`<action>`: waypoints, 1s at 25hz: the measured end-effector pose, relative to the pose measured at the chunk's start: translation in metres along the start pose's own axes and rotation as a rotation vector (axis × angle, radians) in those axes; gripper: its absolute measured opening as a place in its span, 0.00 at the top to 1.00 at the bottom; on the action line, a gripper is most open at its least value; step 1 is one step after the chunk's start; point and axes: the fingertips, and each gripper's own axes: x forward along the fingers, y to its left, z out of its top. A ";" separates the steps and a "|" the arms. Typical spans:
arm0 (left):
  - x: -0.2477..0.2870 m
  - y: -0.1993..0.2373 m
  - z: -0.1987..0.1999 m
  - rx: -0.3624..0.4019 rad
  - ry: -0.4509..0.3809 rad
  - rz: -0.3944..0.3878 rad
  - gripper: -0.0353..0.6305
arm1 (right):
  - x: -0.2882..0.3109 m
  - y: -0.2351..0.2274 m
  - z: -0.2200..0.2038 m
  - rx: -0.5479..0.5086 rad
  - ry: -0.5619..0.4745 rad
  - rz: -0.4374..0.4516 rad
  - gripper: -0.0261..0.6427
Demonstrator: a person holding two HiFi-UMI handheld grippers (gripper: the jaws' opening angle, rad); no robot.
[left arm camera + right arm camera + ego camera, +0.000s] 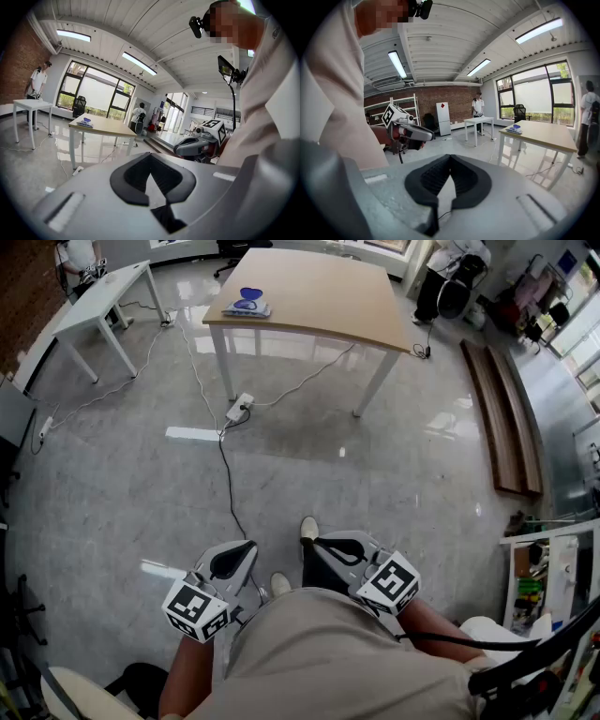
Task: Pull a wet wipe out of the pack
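Left gripper: the left gripper (240, 556) is held low against the person's beige shirt (347, 652); in its own view the dark pads (133, 180) meet at the tips with nothing between them.
Right gripper: the right gripper (330, 547) sits just beside the left one at the same height; its pads (466, 180) are likewise closed together on nothing.
Wet wipe pack: the wet wipe pack (248, 305), with a blue top, lies flat near the left edge of the wooden table (328, 296), well apart from both grippers, across the floor.
Floor: grey polished tiles; a black cable (223, 474) runs from near the person's shoes (308, 527) to a white power strip (240, 407) beside the table leg.
Surroundings: a white table (103, 294) stands at far left, and long wooden planks (506, 418) lie on the floor at right.
Bystanders: one person (37, 82) stands by the white table, another beyond the wooden table's far corner.
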 end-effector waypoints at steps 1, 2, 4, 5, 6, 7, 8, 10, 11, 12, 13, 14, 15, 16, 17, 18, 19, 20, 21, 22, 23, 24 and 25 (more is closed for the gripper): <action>0.007 0.005 0.000 0.001 0.008 0.000 0.94 | 0.003 -0.009 -0.003 0.005 0.007 -0.001 0.96; 0.015 0.011 0.001 0.003 0.015 0.000 0.94 | 0.007 -0.018 -0.005 0.009 0.012 0.000 0.96; 0.030 0.026 0.005 0.011 0.024 0.004 0.94 | 0.020 -0.037 -0.003 0.008 0.013 0.012 0.96; 0.038 0.036 0.009 0.014 0.028 0.008 0.94 | 0.029 -0.049 0.001 0.004 0.010 0.020 0.96; 0.047 0.047 0.014 0.014 0.033 0.015 0.94 | 0.038 -0.063 0.006 -0.002 0.005 0.027 0.96; 0.057 0.058 0.020 0.012 0.037 0.022 0.94 | 0.046 -0.080 0.012 -0.007 -0.002 0.032 0.96; 0.068 0.069 0.027 0.010 0.041 0.029 0.94 | 0.053 -0.098 0.019 -0.013 -0.008 0.035 0.96; 0.096 0.091 0.040 0.013 0.054 0.043 0.94 | 0.065 -0.139 0.030 -0.019 -0.018 0.039 0.96; 0.112 0.104 0.047 0.020 0.062 0.050 0.94 | 0.071 -0.160 0.034 -0.016 -0.023 0.043 0.96; 0.130 0.117 0.055 0.031 0.069 0.057 0.94 | 0.077 -0.181 0.036 -0.012 -0.028 0.048 0.96; 0.149 0.130 0.063 0.042 0.075 0.062 0.94 | 0.084 -0.202 0.037 -0.007 -0.029 0.054 0.96; 0.168 0.141 0.073 0.050 0.077 0.067 0.94 | 0.090 -0.223 0.037 -0.004 -0.025 0.060 0.96; 0.186 0.150 0.083 0.056 0.077 0.071 0.94 | 0.095 -0.243 0.038 0.000 -0.017 0.068 0.96; 0.204 0.156 0.095 0.060 0.074 0.073 0.94 | 0.098 -0.261 0.041 0.004 -0.009 0.076 0.96; 0.220 0.161 0.107 0.068 0.071 0.075 0.94 | 0.099 -0.280 0.046 0.006 -0.006 0.083 0.96; 0.236 0.166 0.120 0.079 0.067 0.076 0.94 | 0.100 -0.297 0.054 0.005 -0.011 0.087 0.96; 0.251 0.172 0.133 0.090 0.063 0.078 0.94 | 0.101 -0.315 0.063 0.004 -0.024 0.090 0.96; 0.265 0.179 0.146 0.099 0.056 0.082 0.94 | 0.102 -0.332 0.072 0.008 -0.044 0.093 0.96; 0.279 0.185 0.158 0.103 0.049 0.088 0.94 | 0.104 -0.349 0.079 0.015 -0.063 0.095 0.96; 0.292 0.192 0.167 0.106 0.044 0.094 0.94 | 0.106 -0.365 0.084 0.021 -0.074 0.097 0.96; 0.303 0.199 0.175 0.108 0.040 0.101 0.94 | 0.109 -0.379 0.085 0.022 -0.077 0.102 0.96; 0.313 0.204 0.181 0.109 0.039 0.106 0.94 | 0.112 -0.391 0.086 0.023 -0.077 0.109 0.96; 0.322 0.208 0.185 0.108 0.039 0.110 0.94 | 0.114 -0.401 0.086 0.027 -0.077 0.115 0.96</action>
